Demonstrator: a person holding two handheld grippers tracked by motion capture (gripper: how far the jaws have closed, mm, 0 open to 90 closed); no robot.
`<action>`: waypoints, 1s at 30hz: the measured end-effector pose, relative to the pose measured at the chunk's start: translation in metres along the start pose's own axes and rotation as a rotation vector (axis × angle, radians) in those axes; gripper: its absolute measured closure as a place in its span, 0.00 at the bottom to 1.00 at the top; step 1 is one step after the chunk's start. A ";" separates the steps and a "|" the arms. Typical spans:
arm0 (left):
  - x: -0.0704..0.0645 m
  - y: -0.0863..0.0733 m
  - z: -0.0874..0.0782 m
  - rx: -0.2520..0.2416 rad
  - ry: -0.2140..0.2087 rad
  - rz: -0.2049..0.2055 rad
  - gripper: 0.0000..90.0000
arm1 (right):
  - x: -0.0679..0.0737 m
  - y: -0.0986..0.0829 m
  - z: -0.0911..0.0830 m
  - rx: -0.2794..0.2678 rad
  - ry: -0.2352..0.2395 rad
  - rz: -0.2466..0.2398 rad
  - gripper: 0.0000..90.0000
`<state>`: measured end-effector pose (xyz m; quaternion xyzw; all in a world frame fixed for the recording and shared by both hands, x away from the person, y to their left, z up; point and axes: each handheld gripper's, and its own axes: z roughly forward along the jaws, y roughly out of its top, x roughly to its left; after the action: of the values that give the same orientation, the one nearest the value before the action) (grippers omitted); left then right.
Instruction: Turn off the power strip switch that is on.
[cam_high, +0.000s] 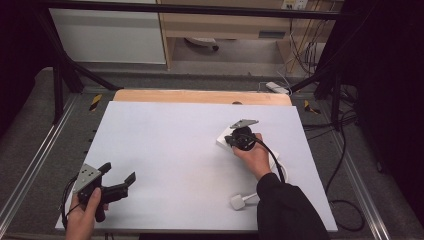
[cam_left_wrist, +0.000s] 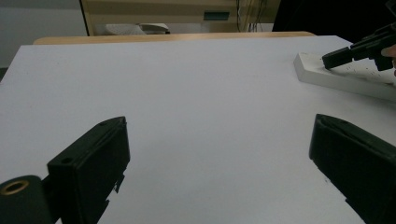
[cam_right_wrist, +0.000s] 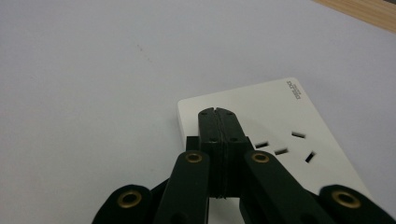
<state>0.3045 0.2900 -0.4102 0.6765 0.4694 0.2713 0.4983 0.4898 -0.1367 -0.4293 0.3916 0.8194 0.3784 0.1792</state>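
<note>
Flat white plastic power strip (cam_right_wrist: 271, 135) on matte table (cam_high: 170, 145), right gripper (cam_right_wrist: 218, 112) fingers pressed together above it, left gripper (cam_high: 119, 174) fingers wide.

The power strip (cam_right_wrist: 261, 116) is a flat white plastic block lying face up on the white tabletop (cam_high: 170, 150), toward its right side and a little past the middle. Its top face carries dark socket slots (cam_right_wrist: 285, 144) grouped together, and small grey lettering is printed near one far corner. Its near end has a plain, slot-free stretch. From the high view the strip (cam_high: 223, 139) lies slanted rather than square to the tabletop's edges. A white plug (cam_high: 237, 201) on a white cable lies well apart from it, near the front edge.
</note>
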 end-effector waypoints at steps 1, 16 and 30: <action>0.000 0.000 0.000 0.000 0.000 0.001 0.06 | 0.000 0.000 0.000 0.000 0.000 -0.001 1.00; 0.000 0.000 0.000 0.000 -0.001 0.005 0.06 | -0.001 -0.001 0.000 0.004 -0.001 -0.008 1.00; 0.000 0.000 0.000 0.001 -0.001 0.008 0.06 | -0.001 -0.001 -0.001 0.001 0.000 -0.003 1.00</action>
<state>0.3045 0.2897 -0.4101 0.6788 0.4666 0.2725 0.4972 0.4896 -0.1384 -0.4300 0.3904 0.8201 0.3780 0.1794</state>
